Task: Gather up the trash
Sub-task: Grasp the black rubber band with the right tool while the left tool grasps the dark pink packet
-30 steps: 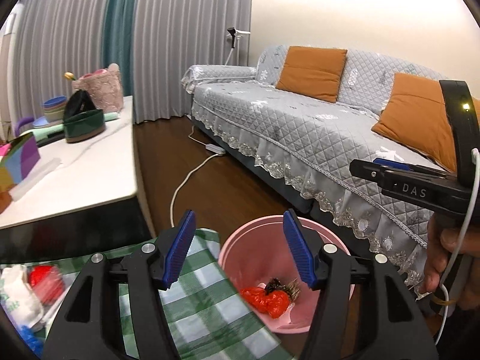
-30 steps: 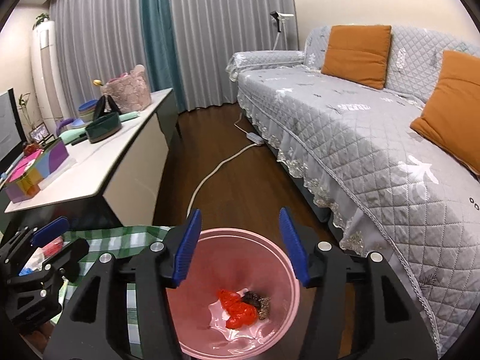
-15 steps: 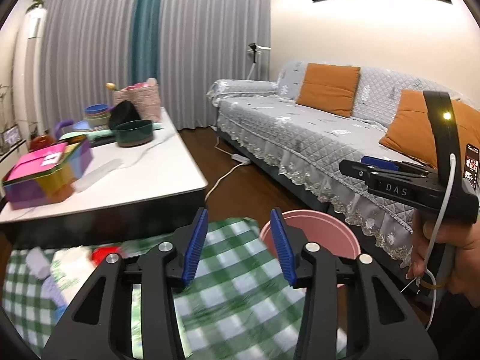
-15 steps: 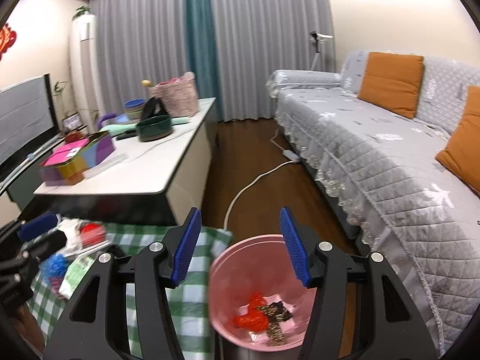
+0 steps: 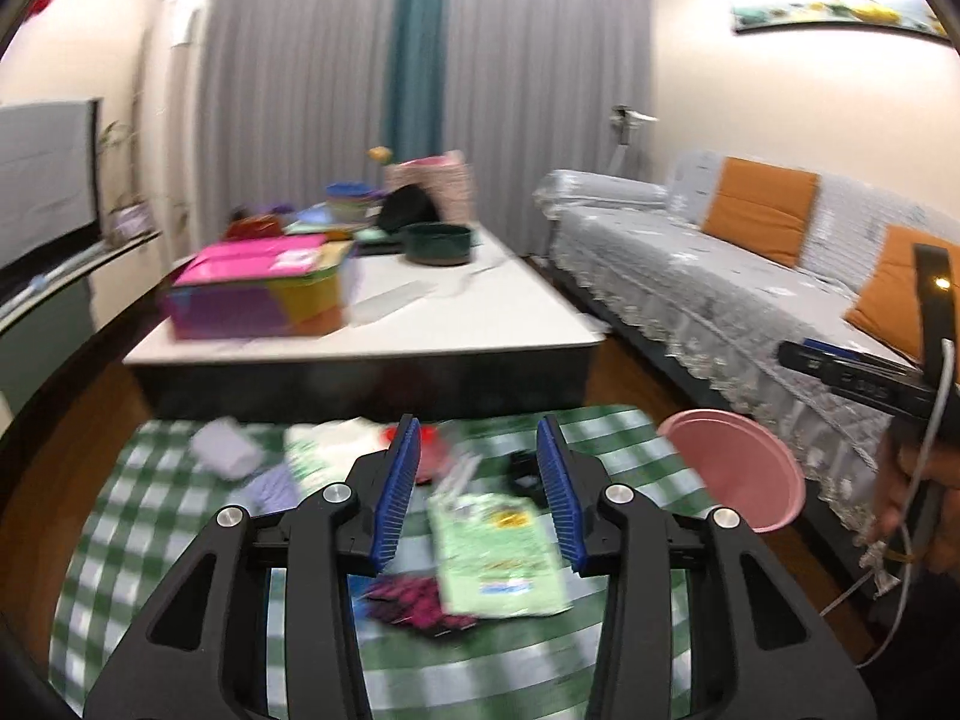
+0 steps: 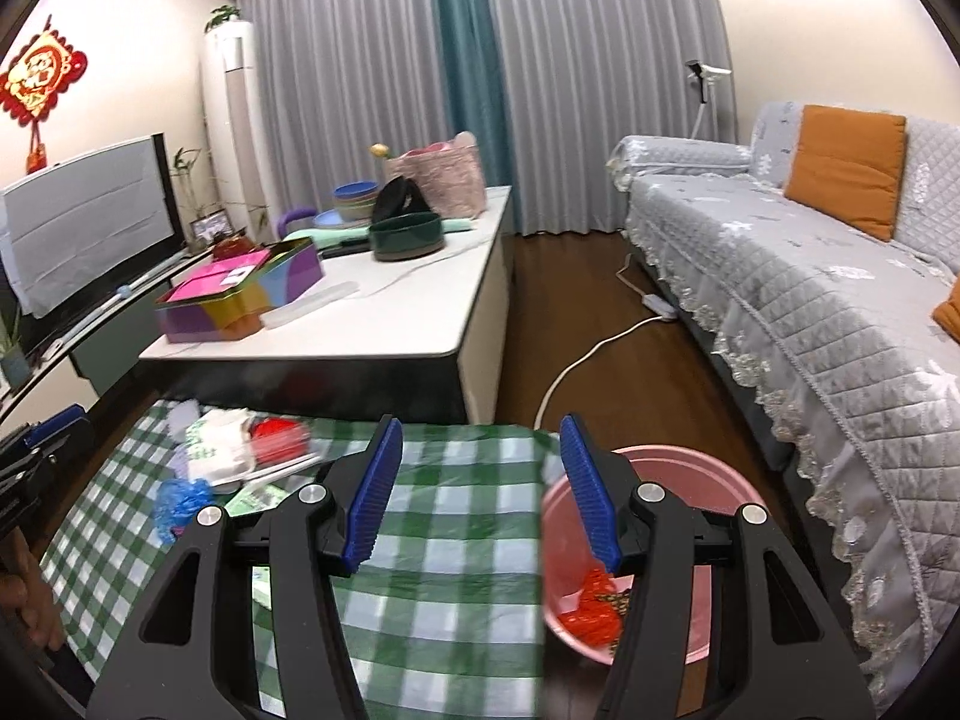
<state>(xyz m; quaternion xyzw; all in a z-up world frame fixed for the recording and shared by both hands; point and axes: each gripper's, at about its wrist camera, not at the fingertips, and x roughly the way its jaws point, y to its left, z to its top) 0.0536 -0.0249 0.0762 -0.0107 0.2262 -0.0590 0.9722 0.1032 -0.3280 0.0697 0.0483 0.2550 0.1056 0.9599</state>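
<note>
A pink bin (image 5: 735, 468) stands at the right edge of a green checked cloth (image 5: 150, 516); it also shows in the right wrist view (image 6: 708, 612) with red trash (image 6: 591, 615) inside. On the cloth lie a green packet (image 5: 498, 552), a dark pink wrapper (image 5: 414, 597), a red piece (image 6: 276, 438), a white bag (image 6: 219, 444) and a blue piece (image 6: 180, 498). My left gripper (image 5: 477, 486) is open and empty above the green packet. My right gripper (image 6: 480, 489) is open and empty between the cloth and the bin.
A white low table (image 6: 372, 324) behind the cloth holds a colourful box (image 6: 240, 294), a dark green bowl (image 6: 405, 237) and a pink basket (image 6: 438, 177). A grey sofa (image 6: 810, 276) with orange cushions runs along the right. A white power cable (image 6: 600, 348) lies on the floor.
Both grippers have swung left, away from the bin. The left one now hangs over the trash on the cloth; the right one has the bin at its right finger. Both stayed open.
</note>
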